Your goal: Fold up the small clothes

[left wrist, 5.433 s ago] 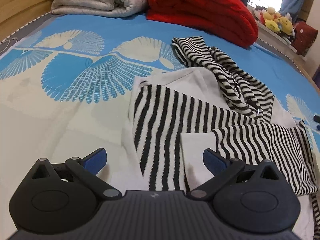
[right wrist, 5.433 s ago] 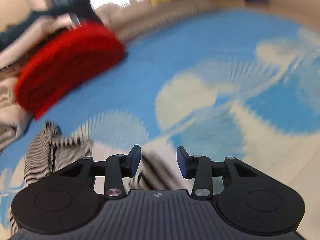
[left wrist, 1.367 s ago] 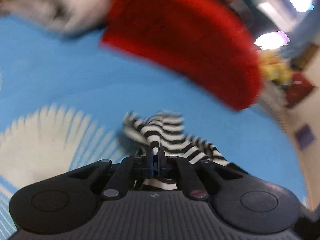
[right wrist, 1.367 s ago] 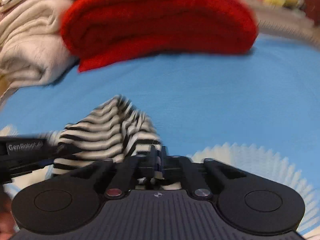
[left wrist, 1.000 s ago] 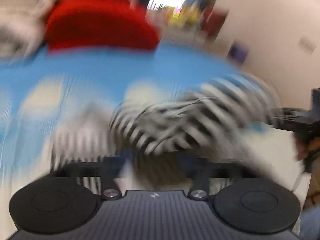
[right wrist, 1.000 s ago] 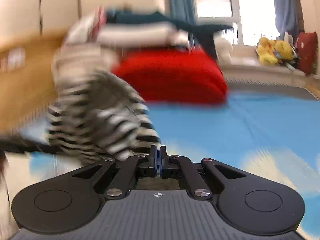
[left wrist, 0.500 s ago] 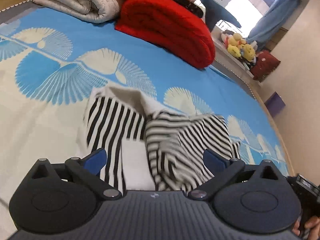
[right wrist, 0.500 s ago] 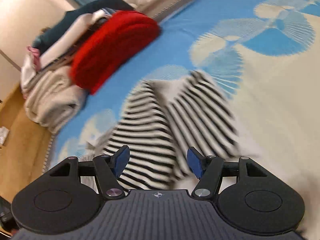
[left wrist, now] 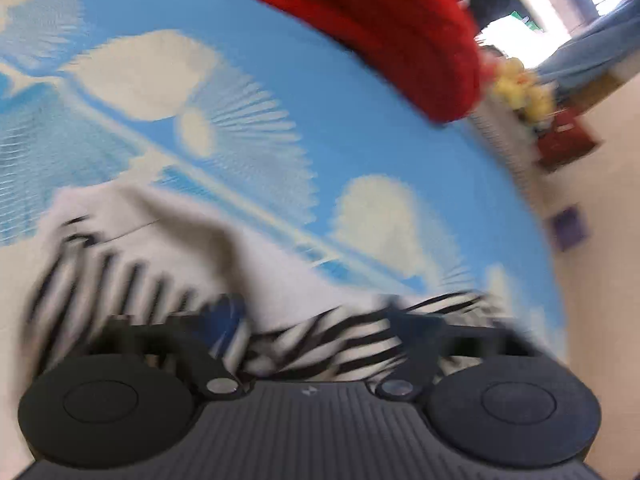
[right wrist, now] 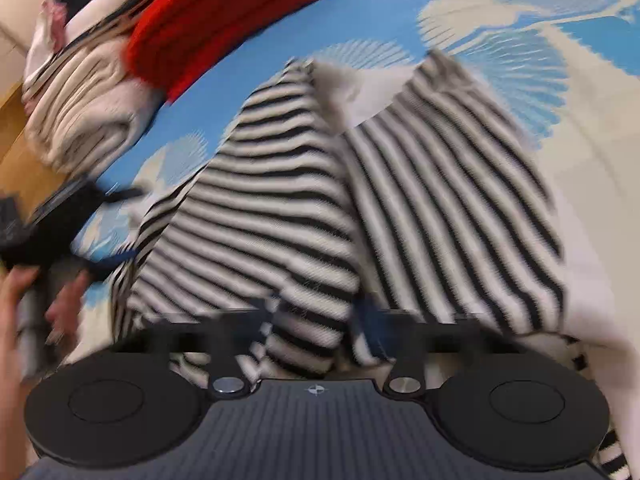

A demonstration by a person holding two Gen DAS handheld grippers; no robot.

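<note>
A black-and-white striped garment (right wrist: 280, 184) with white panels lies partly folded on the blue fan-print bed sheet (left wrist: 360, 148). My right gripper (right wrist: 318, 314) sits low on its near edge. The jaws are closing, still apart, with a striped fold between them. My left gripper (left wrist: 314, 320) is down at another striped edge (left wrist: 320, 336). Its jaws are also closing, with cloth in the gap. In the right wrist view the left gripper (right wrist: 116, 226) shows blurred at the left, held by a hand (right wrist: 24, 292).
A folded red blanket (left wrist: 380, 28) (right wrist: 224, 20) and cream blankets (right wrist: 80, 112) are stacked at the head of the bed by a wooden board (right wrist: 16, 152). Yellow plush toys (left wrist: 520, 92) sit past the bed's right edge. Both views are motion-blurred.
Both grippers had let go of the lifted striped part and stood wide open above the garment. Now both have dropped onto it, and their jaws have narrowed around the striped cloth.
</note>
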